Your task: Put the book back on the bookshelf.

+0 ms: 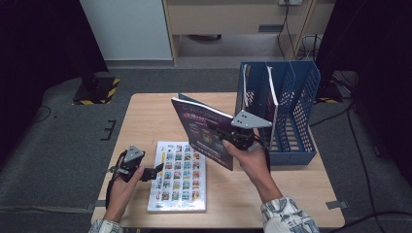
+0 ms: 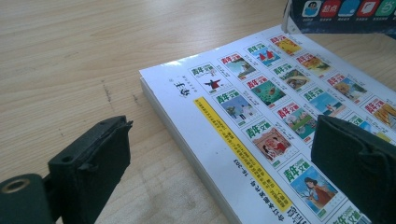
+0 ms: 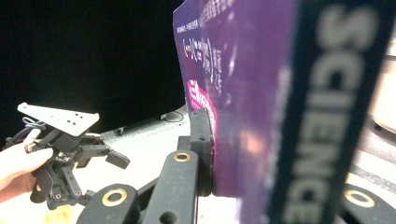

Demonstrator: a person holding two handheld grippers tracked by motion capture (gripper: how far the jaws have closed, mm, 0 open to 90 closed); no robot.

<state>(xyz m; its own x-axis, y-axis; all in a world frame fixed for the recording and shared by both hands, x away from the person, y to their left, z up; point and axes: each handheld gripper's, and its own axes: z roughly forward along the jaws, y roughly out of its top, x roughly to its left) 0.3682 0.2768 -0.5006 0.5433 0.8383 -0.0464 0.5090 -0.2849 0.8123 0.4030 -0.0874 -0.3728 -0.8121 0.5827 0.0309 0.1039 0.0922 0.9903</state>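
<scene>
A purple magazine [image 1: 204, 131] is held upright above the middle of the table, just left of the blue file rack [image 1: 296, 111]. My right gripper [image 1: 221, 133] is shut on its lower right edge. In the right gripper view the purple magazine [image 3: 224, 70] stands between the jaws of my right gripper [image 3: 233, 154]. A white book with rows of coloured cover pictures [image 1: 179, 177] lies flat at the table's front. My left gripper [image 1: 154, 171] hovers at its left edge, open. In the left gripper view the white book [image 2: 261, 107] lies under the spread jaws of my left gripper [image 2: 224, 154], untouched.
The wooden table [image 1: 145, 116] has bare room at its left and back. The file rack stands at the right edge, with thin white books in its left slots. The floor around is grey carpet; a pale cabinet stands behind.
</scene>
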